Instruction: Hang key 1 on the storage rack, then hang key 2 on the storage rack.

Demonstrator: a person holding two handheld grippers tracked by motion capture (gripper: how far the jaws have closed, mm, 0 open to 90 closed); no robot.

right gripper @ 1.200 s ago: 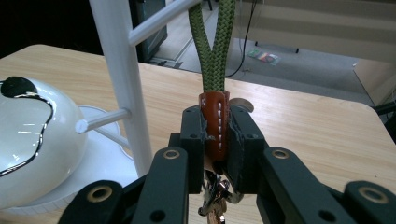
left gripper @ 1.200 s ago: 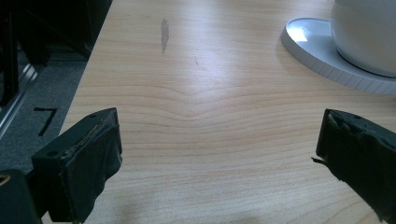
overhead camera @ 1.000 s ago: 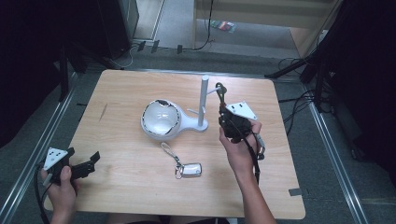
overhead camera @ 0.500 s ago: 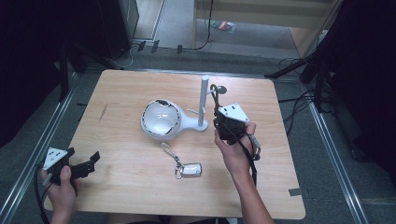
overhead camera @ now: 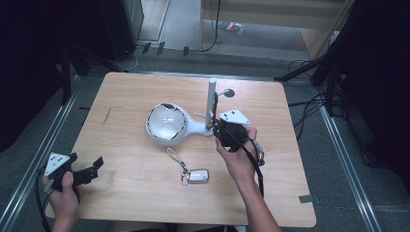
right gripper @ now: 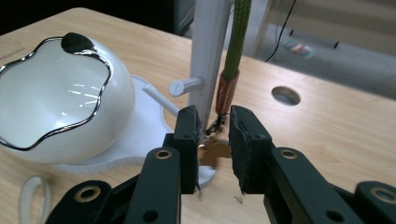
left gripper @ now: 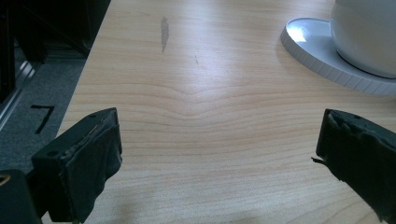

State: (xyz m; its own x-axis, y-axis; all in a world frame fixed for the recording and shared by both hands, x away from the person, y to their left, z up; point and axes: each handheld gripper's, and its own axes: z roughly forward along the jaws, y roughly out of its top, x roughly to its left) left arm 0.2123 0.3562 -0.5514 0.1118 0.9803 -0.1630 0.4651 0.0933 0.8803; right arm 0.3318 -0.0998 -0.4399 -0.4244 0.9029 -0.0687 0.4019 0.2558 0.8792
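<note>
A white stand has a round bowl (overhead camera: pixel 167 123) (right gripper: pixel 60 112) and an upright post (overhead camera: pixel 212 99) (right gripper: pixel 210 51) with a small peg (right gripper: pixel 186 86). A green braided cord (overhead camera: pixel 216 102) (right gripper: pixel 237 42) hangs down beside the post, ending in a copper sleeve and a brass charm (right gripper: pixel 214 153). My right gripper (overhead camera: pixel 215 126) (right gripper: pixel 212 140) is at the foot of the post. Its jaws have just been opening, and the charm sits in the narrow gap between them without being pressed. My left gripper (overhead camera: pixel 93 169) (left gripper: pixel 219 154) rests wide open and empty at the table's near left corner.
A silver key fob (overhead camera: pixel 198 175) on a pale strap lies on the wooden table (overhead camera: pixel 290 193) in front of the stand. A round cable hole (overhead camera: pixel 228 92) (right gripper: pixel 285 95) is just behind the post. The stand's base rim (left gripper: pixel 322 51) is far ahead of the left gripper.
The right hand has shifted left, bringing the cord up against the post. Its jaws have parted slightly around the charm. The left hand has stayed still.
</note>
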